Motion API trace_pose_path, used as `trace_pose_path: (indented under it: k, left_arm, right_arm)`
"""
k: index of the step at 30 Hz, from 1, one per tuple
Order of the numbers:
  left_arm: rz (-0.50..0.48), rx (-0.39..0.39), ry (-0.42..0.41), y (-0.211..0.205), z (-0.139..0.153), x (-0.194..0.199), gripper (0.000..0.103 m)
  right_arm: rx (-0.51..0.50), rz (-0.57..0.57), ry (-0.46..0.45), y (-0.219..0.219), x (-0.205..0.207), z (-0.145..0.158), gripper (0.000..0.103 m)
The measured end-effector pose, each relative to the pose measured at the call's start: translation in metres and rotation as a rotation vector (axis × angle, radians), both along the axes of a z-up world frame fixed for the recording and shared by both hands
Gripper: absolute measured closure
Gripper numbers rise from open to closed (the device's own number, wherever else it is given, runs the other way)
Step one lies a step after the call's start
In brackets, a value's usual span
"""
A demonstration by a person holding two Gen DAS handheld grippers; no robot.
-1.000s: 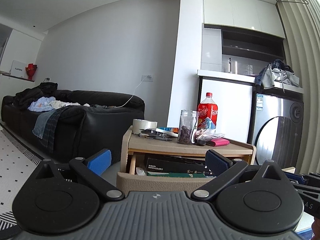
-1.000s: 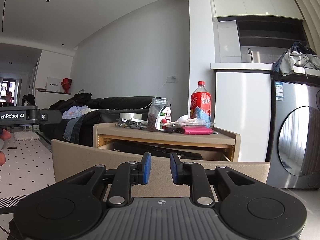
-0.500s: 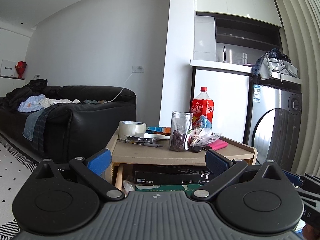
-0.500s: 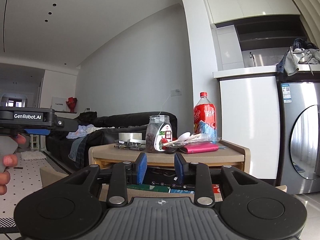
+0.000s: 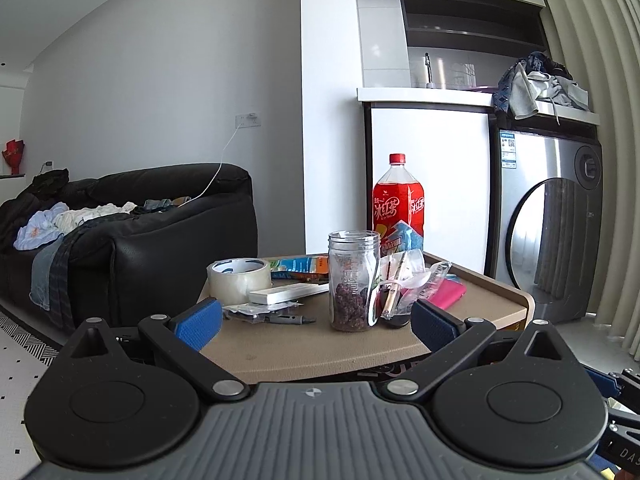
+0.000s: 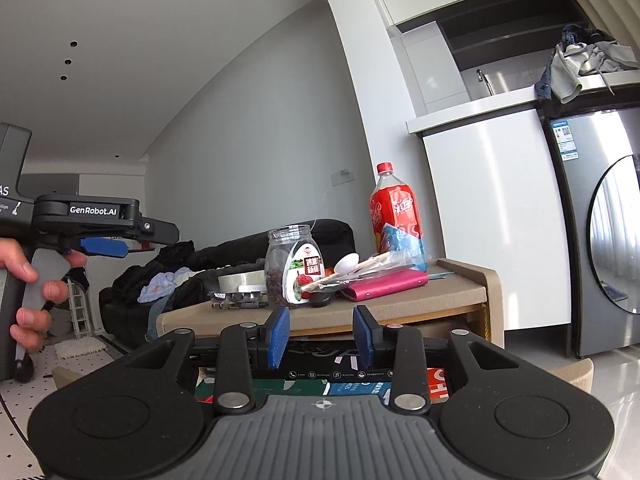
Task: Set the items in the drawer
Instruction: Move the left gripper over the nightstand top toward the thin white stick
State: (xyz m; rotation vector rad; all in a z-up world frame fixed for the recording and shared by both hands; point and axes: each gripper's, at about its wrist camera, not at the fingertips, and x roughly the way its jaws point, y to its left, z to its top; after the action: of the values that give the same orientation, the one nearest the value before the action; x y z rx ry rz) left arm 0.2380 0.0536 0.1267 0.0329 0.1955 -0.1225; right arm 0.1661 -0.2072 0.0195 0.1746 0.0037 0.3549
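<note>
Currently both hand-held grippers face a small counter point(image 5: 360, 344) crowded with loose items, and neither holds anything. The left hand-held gripper point(image 5: 316, 320) has its fingers wide apart; the right hand-held gripper point(image 6: 322, 334) has its fingers partly apart with nothing between them.

The drawer point(image 6: 568, 376) below the counter stands pulled out and already holds flat boxes point(image 6: 348, 384). On top: a jar point(image 5: 354, 280), a bottle point(image 5: 398, 204), a tape roll point(image 5: 239, 278), a white box point(image 5: 288, 293), a pink case point(image 5: 450, 294), and a crinkled bag with a spoon point(image 6: 360, 266) leaning over the case.

Risks, as judged from the layout:
- The jar shows no lid from this view; a sideways nudge or tilt in transit would likely spill its dark contents.
- The bottle is tall and stands just behind the jar; a reach past the jar could knock it over.
- The bag and spoon rest loosely on the case; lifting the case would probably drag them off the edge.
- The drawer looks well filled; a bulky item may not sit flat, which could block closing.
- Both hand-held grippers are near one another at the drawer front, so a simultaneous reach risks collision.
</note>
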Motion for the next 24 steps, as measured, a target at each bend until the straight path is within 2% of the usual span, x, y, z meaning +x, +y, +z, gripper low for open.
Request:
trace_pose_path:
  k: [10, 24]
  left_arm:
    - [-0.072, 0.071, 0.070, -0.051, 0.018, 0.043, 0.000]
    - [-0.143, 0.162, 0.113, -0.108, 0.037, 0.095, 0.000]
  right_arm:
    - [0.034, 0.019, 0.017, -0.012, -0.004, 0.000, 0.064]
    - [0.087, 0.045, 0.077, -0.030, 0.007, 0.000, 0.064]
